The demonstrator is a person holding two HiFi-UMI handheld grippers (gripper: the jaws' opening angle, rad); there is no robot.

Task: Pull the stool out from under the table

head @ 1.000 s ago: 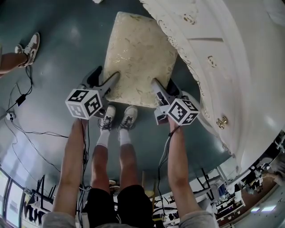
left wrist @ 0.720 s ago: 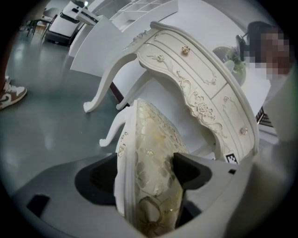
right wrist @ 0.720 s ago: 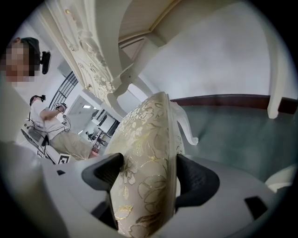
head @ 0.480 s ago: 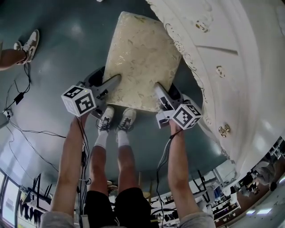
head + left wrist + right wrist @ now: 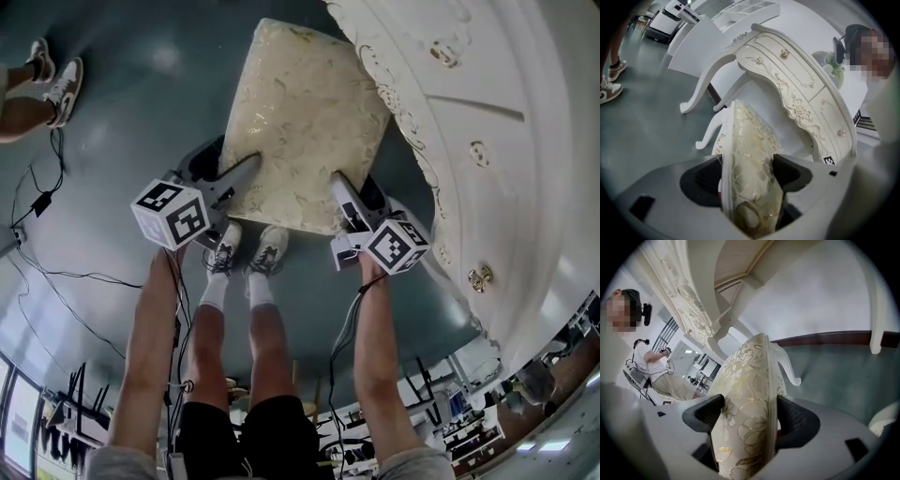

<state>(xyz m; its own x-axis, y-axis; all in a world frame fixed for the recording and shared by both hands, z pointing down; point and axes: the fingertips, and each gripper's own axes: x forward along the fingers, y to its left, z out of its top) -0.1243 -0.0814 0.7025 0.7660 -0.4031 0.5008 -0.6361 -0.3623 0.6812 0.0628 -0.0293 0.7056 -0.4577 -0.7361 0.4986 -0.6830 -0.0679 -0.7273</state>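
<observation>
The stool (image 5: 305, 122) is clamped at its near corners by the left gripper (image 5: 242, 169) and right gripper (image 5: 341, 186); the table (image 5: 506, 150) lies to its right, apparently overlapping it.

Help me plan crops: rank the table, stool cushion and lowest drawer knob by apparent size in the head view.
1. Table, though cropped by the frame.
2. Stool cushion.
3. Drawer knob, clearly smallest.

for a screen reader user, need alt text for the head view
From above, the left gripper and right gripper each clamp the near edge of a cream stool, whose right side lies under a white table. The person's shoes stand on the dark floor close to that edge.
</observation>
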